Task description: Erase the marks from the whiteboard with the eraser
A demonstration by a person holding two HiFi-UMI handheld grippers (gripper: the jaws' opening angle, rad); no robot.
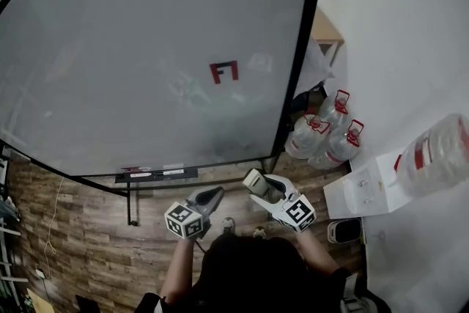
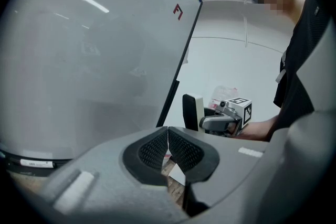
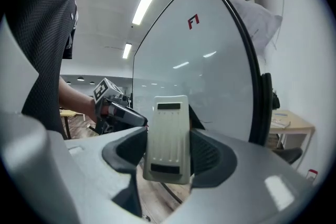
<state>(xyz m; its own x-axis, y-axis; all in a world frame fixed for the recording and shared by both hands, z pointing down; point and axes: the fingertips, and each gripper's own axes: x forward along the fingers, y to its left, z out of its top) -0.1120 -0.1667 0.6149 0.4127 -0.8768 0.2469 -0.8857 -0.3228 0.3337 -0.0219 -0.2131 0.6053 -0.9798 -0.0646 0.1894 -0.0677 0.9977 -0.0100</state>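
A large whiteboard [image 1: 146, 48] with a black frame fills the head view; it bears one small red mark [image 1: 224, 72], seen again as the red mark [image 2: 178, 11] and the red mark [image 3: 193, 21]. My right gripper [image 1: 258, 183] is shut on the cream eraser [image 3: 168, 136], also visible as the eraser [image 1: 253, 179] and the eraser [image 2: 193, 112], held below the board's lower right corner and apart from it. My left gripper [image 1: 212, 196] is shut, its black pads [image 2: 157, 149] touching with nothing between them.
A marker tray [image 1: 155, 174] hangs under the board's lower edge. Clear water jugs [image 1: 322, 132] with red handles stand on the floor right of the board, beside a white dispenser [image 1: 366, 187] carrying another jug. Wood floor lies below.
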